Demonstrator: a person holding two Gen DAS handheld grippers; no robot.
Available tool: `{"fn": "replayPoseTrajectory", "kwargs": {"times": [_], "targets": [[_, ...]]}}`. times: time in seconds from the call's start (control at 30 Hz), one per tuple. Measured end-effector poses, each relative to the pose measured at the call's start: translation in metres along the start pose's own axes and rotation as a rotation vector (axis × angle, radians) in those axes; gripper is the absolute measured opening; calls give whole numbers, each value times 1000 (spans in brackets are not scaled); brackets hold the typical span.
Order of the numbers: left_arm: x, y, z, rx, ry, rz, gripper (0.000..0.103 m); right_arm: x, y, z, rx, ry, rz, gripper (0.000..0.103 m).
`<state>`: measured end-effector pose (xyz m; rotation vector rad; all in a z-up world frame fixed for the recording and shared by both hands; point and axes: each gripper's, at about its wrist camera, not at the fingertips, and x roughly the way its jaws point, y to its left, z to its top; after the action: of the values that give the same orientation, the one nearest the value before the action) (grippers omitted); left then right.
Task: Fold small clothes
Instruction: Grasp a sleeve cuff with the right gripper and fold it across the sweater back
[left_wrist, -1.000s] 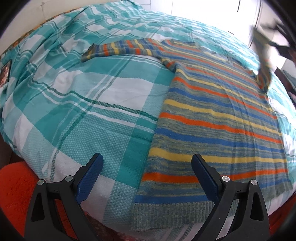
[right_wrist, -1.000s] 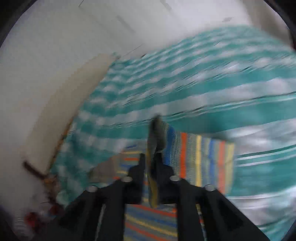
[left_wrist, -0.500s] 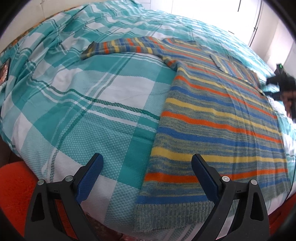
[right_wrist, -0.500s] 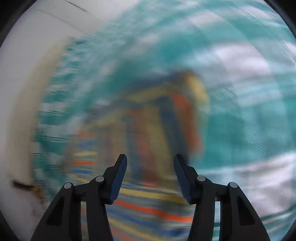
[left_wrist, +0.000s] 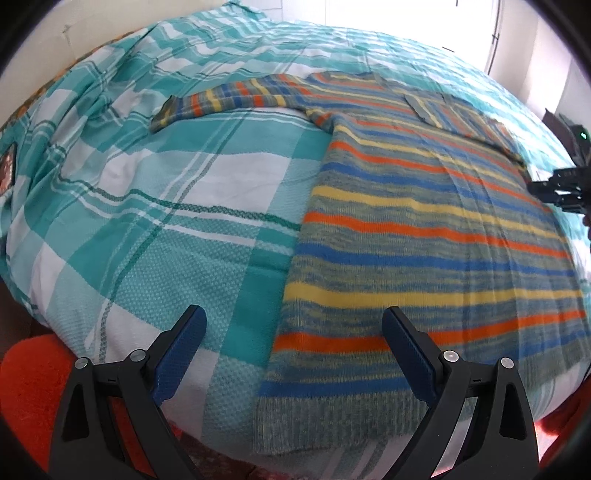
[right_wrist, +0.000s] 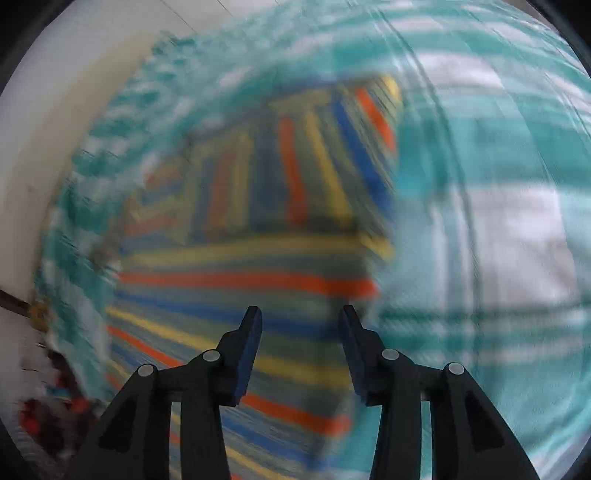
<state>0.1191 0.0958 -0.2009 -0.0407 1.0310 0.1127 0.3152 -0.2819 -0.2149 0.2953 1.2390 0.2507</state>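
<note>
A striped knit sweater (left_wrist: 424, 229) in orange, blue, yellow and grey lies flat on the bed. Its left sleeve (left_wrist: 229, 99) stretches out to the side. The other sleeve (left_wrist: 454, 114) lies folded across the chest. My left gripper (left_wrist: 293, 332) hovers wide open over the hem's left corner, holding nothing. In the blurred right wrist view, my right gripper (right_wrist: 301, 321) is over the sweater (right_wrist: 258, 280) near its right edge, below the folded sleeve (right_wrist: 314, 173). Its jaws are opening and nothing is between them.
A teal and white plaid bedspread (left_wrist: 147, 221) covers the bed and also shows in the right wrist view (right_wrist: 498, 221). Orange-red floor covering (left_wrist: 29, 387) lies below the bed's near edge. A pale wall (right_wrist: 55, 110) runs along the far side.
The right gripper has let go of the right sleeve, which now lies folded over the chest, and has come down toward the sweater's right edge. The left gripper has stayed put.
</note>
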Motion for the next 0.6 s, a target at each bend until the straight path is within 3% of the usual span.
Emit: {"fn": "replayPoseTrajectory", "kwargs": {"times": [0.07, 0.17, 0.3, 0.47, 0.6], "targets": [[-8, 0, -3, 7, -23, -9, 97, -19, 2, -14, -14, -39, -103, 34], [-17, -3, -4, 29, -58, -27, 97, -56, 29, -38, -115, -102, -95, 38], [-19, -13, -5, 60, -65, -40, 97, -88, 70, -91, -251, -115, -70, 45], [-10, -25, -13, 116, -9, -61, 97, -79, 89, -166, -218, -78, -43, 46], [-2, -31, -21, 154, 34, -59, 97, -63, 89, -221, -211, -43, -116, 46]]}}
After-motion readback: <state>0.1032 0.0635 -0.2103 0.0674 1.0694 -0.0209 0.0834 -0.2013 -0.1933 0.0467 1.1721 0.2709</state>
